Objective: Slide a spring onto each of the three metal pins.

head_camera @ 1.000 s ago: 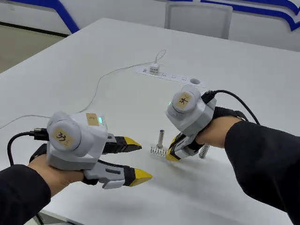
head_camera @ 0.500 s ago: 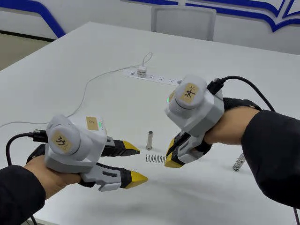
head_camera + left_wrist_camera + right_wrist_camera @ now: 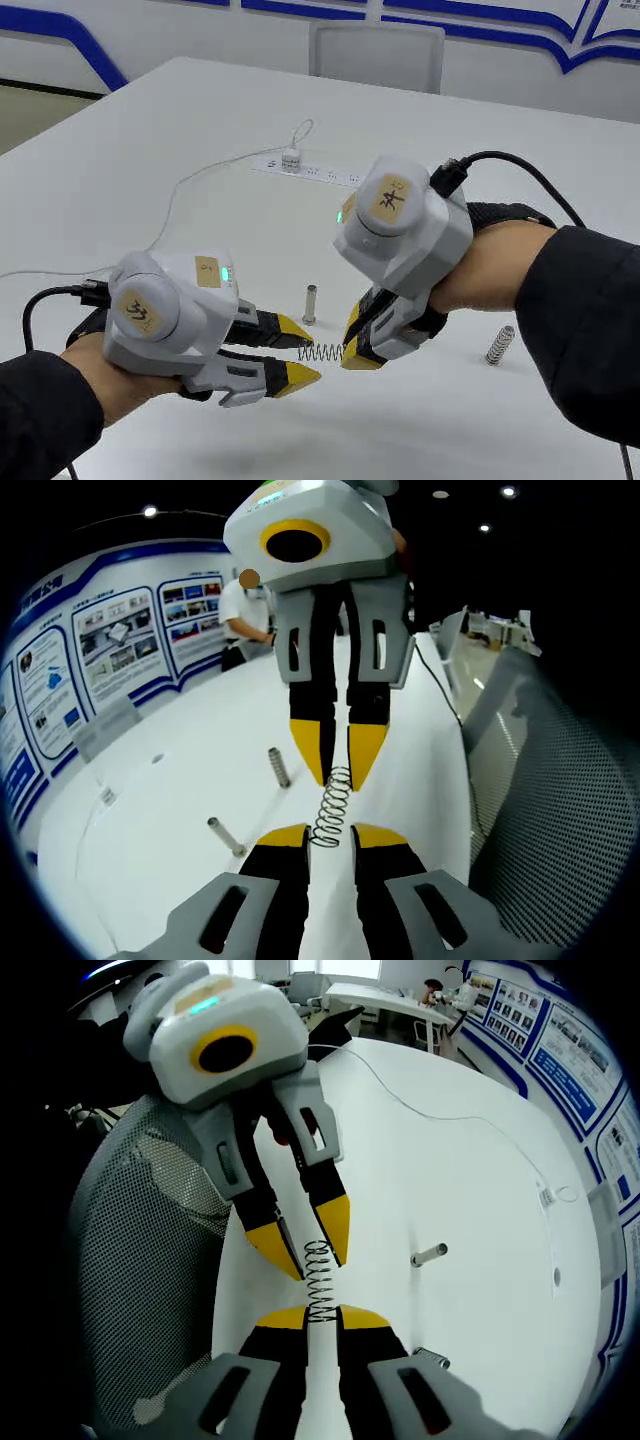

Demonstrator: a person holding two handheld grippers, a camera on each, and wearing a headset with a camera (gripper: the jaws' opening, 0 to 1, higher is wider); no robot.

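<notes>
Over the near part of the white table, the two hand-held grippers meet tip to tip, with a spring stretched between them. The right gripper comes down from the right with its yellow-tipped jaws drawn close together, pinching one end of the spring. The spring lies roughly level and points toward the left gripper.

The left gripper's jaws are parted, one tip above the other in the head view. The free end of the spring reaches into the gap between them. In the left gripper view that end sits right between the two yellow tips, but I cannot tell whether either jaw touches the coil.

Just behind the spring, a bare metal pin stands upright on the table, near both sets of tips but apart from them. Off to the right, beside the person's right sleeve, a second spring stands slightly tilted on the tabletop. Whether a pin runs up inside it is too small to make out.

Farther back, a white power strip lies flat with a small plug in it. A thin white cable trails from it to the left across the table. A grey chair stands at the far edge of the table.
</notes>
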